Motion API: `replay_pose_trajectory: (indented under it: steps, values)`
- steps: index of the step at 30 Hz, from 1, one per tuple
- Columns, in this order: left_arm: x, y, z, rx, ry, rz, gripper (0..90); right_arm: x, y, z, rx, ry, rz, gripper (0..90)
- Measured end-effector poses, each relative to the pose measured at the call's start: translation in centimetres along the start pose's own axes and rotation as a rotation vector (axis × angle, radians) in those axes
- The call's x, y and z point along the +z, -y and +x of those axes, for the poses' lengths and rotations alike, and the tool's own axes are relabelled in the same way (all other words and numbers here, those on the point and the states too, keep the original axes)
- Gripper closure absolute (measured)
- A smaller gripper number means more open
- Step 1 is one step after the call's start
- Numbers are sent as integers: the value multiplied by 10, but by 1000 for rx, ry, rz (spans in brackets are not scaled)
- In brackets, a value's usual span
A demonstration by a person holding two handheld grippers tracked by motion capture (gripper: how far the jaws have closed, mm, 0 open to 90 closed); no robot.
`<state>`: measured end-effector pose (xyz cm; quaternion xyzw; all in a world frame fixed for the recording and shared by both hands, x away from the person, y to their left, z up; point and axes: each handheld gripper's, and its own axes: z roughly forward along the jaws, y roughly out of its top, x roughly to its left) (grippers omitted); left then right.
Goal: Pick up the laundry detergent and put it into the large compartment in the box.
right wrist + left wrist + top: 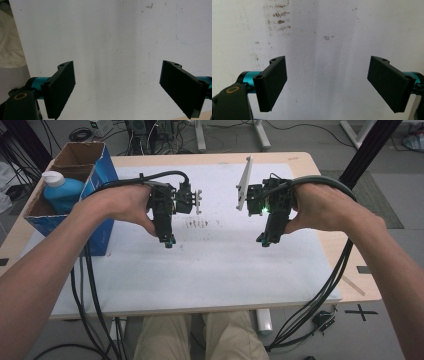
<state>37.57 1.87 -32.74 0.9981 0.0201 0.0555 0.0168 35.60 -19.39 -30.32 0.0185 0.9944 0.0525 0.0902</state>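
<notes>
Two hands hold black grippers side by side above a white sheet (pixel 220 265) on the table. My left gripper (pixel 168 241) hangs left of centre and points down at the sheet. In the left gripper view the left gripper (pixel 329 85) stands open, its jaws wide apart with only stained white sheet (pixel 324 37) between them. My right gripper (pixel 264 240) hangs right of centre with a green light on its body. In the right gripper view the right gripper (pixel 125 87) is open too, with bare white sheet (pixel 112 37) between the jaws.
A blue cardboard box (pixel 100 175) stands at the table's left edge with a blue bottle (pixel 62 192) with a white cap inside. Brown stains (pixel 196 223) mark the sheet between the grippers. Black cables (pixel 320 295) trail off the table's right front.
</notes>
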Motion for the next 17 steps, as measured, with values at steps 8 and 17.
replay_pose_trajectory:
  steps: [8, 17]
  values:
    - [0, 0, -1, 0, 3, -1, 161, -1, 0, 1, -1, 3, -1, 123]
    - [0, 1, -2, -5, 14, -7, 161, -1, 0, 0, 5, 0, -2, 123]
